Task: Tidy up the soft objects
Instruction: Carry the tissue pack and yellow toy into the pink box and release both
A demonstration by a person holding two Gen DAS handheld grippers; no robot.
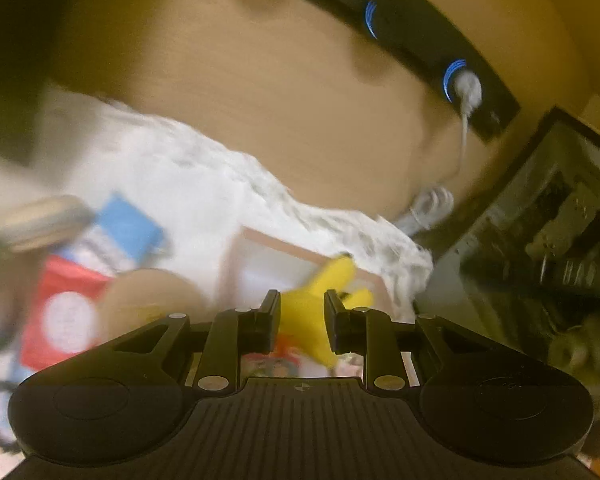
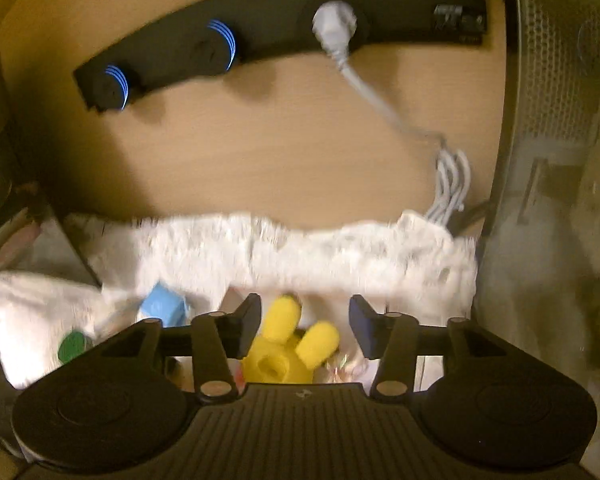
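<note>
A yellow plush toy (image 1: pixel 314 312) sits between the fingers of my left gripper (image 1: pixel 302 320); the jaws are close around it, and the blur hides whether they press on it. In the right wrist view the same yellow toy (image 2: pixel 288 344) lies between the fingers of my right gripper (image 2: pixel 304 328), whose jaws stand wide apart. The toy lies over a white box with a pink rim (image 1: pixel 276 252). A white fluffy cloth (image 2: pixel 320 252) covers the surface behind it.
A black power strip (image 2: pixel 260 36) with a white plug (image 2: pixel 334 24) and coiled cable (image 2: pixel 450 184) is on the wooden wall. A blue carton (image 1: pixel 120 236), a red packet (image 1: pixel 66 304) and a tan round object (image 1: pixel 148 300) lie left. A grey mesh case (image 2: pixel 552 120) stands right.
</note>
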